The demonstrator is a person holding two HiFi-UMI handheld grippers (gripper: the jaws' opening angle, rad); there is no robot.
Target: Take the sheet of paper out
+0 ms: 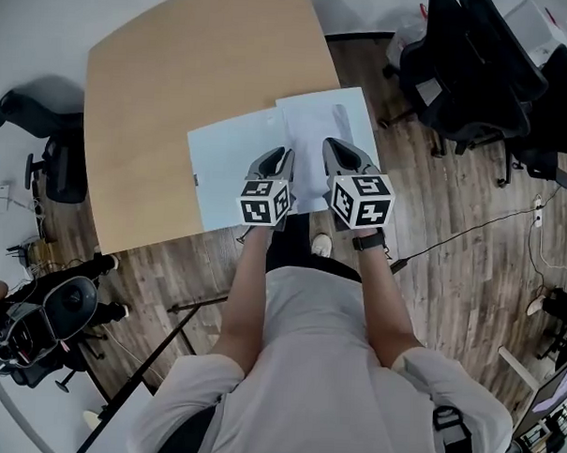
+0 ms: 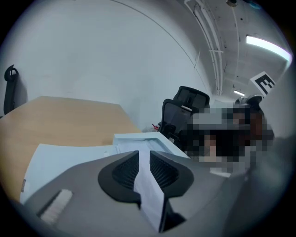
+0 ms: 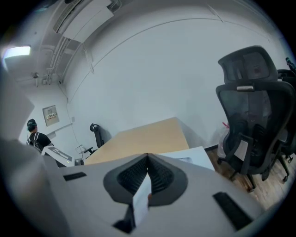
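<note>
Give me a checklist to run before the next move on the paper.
1. Left gripper open, nothing between its jaws: ok.
2. Right gripper open for a grasp: not ok, jaws together.
3. Pale blue flat sheet and white paper sheet lie on the light wooden table: ok.
4. Both grippers over the sheets' near edge: ok.
5. Either gripper touching a sheet: cannot tell.
6. Which sheet is to come out: cannot tell.

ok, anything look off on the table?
Yes. The right sheet lies askew and overlaps the left sheet, and its far right corner sticks out past the edge of the wooden table. Nothing looks spilled or damaged.
</note>
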